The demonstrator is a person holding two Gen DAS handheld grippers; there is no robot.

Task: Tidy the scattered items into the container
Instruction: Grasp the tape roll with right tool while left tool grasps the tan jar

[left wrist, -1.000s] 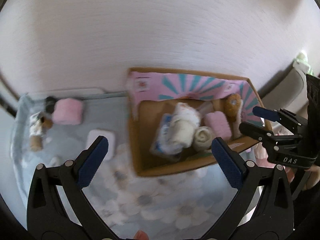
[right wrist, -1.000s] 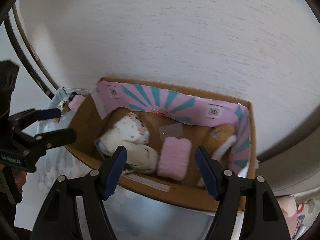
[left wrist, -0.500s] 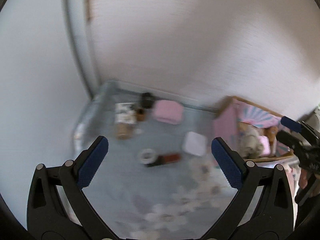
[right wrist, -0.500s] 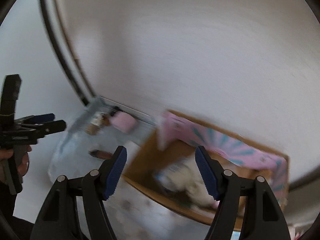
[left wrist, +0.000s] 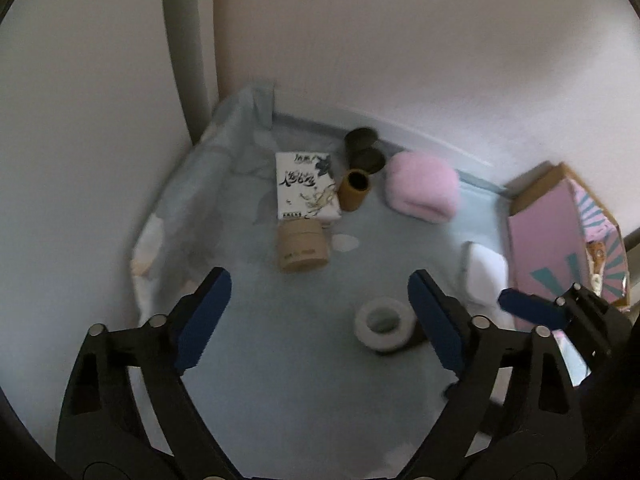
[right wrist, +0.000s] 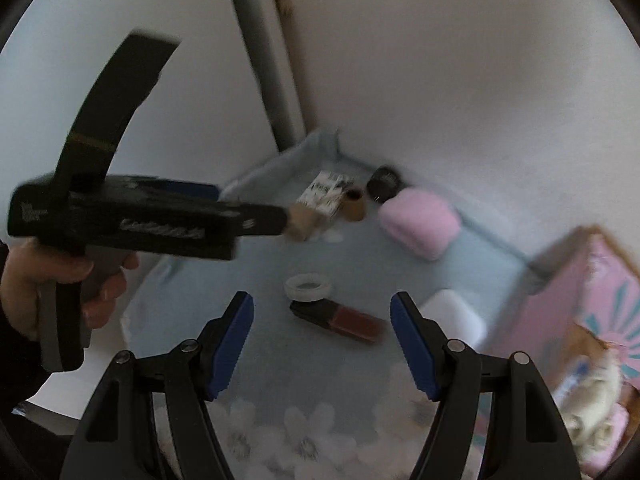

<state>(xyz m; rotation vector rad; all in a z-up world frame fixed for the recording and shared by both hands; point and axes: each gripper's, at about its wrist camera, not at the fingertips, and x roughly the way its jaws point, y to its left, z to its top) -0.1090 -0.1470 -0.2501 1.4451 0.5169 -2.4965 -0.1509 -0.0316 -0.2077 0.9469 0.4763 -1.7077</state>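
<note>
between open left tongs (left wrist: 316,320), tan jar (left wrist: 302,244).

Home bedroom corner, flower-print bedsheet (right wrist: 304,436) against plain white walls (left wrist: 440,40), cosmetics jar (left wrist: 303,245), cardboard box (left wrist: 560,236)

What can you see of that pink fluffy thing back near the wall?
The pink fluffy bundle looks like soft plush fabric folded into a rounded pad. It lies flat on the pale blue sheet close to the wall, right of the dark cylinders, and seems apart from them. Neither gripper touches it.
</note>
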